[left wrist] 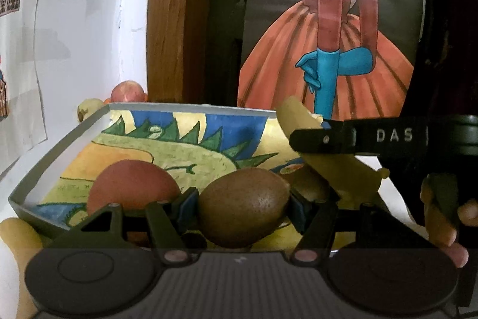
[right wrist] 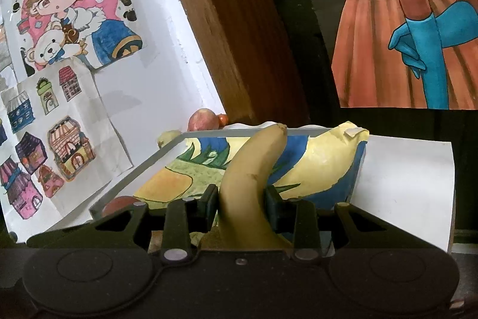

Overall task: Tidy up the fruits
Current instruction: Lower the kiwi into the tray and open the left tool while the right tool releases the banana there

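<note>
brown kiwi (left wrist: pixel 243 207) is gripped by the left gripper (left wrist: pixel 243 207), a banana (right wrist: pixel 249 187) by the right gripper (right wrist: pixel 242 207); either could be dropped outside the tray (left wrist: pixel 50 157) if released early.

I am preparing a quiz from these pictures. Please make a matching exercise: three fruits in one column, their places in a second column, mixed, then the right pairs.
Column 1:
1. kiwi
2. banana
3. apple

Column 2:
A. lying in the tray, not held
B. gripped by the left gripper
C. gripped by the right gripper

Pairs: 1-B, 2-C, 3-A
</note>
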Demonstrator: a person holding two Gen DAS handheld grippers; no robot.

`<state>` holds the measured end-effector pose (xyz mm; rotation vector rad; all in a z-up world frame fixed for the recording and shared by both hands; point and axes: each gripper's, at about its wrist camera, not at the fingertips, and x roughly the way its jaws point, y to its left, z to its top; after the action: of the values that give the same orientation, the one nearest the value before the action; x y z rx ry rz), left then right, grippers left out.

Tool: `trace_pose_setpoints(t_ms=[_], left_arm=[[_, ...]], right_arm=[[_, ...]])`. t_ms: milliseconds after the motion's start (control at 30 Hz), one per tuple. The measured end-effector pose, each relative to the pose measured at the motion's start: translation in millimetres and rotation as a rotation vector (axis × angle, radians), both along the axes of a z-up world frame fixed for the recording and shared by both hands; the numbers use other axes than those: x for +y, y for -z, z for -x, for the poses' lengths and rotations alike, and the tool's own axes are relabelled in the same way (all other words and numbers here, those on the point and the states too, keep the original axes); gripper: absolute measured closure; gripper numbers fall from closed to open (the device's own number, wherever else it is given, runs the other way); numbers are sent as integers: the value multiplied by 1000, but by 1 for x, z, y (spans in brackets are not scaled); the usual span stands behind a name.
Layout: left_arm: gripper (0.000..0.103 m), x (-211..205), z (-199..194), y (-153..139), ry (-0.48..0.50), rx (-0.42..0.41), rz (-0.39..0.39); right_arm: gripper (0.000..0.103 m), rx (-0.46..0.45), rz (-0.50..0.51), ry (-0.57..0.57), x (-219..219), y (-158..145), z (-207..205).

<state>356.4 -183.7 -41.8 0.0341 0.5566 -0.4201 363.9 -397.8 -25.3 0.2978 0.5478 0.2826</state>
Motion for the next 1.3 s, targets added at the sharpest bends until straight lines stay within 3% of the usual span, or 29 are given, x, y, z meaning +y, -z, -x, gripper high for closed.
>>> trace_pose_setpoints(t_ms=[200,400,533,767,1067,1300], left_arm=[[36,3,-2,5,-14,28,4],[36,-1,5,-6,9,-22,4],[29,-2,9,-11,9,-34,4],[16,11,25,-24,-22,-63,16],[1,36,58,-50,-76,-111,33],[0,60,92,-71,-119,-156,53]], right_arm=[[66,1,4,16,2,0,-4],[65,-15,51,30,6,-7,-10],[64,-31,74,37,7,-12,-6],[37,-70,73,54,1,-28,15],[11,-146,106,34,6,-60,60],[1,-254,125,-10,16,-93,111]])
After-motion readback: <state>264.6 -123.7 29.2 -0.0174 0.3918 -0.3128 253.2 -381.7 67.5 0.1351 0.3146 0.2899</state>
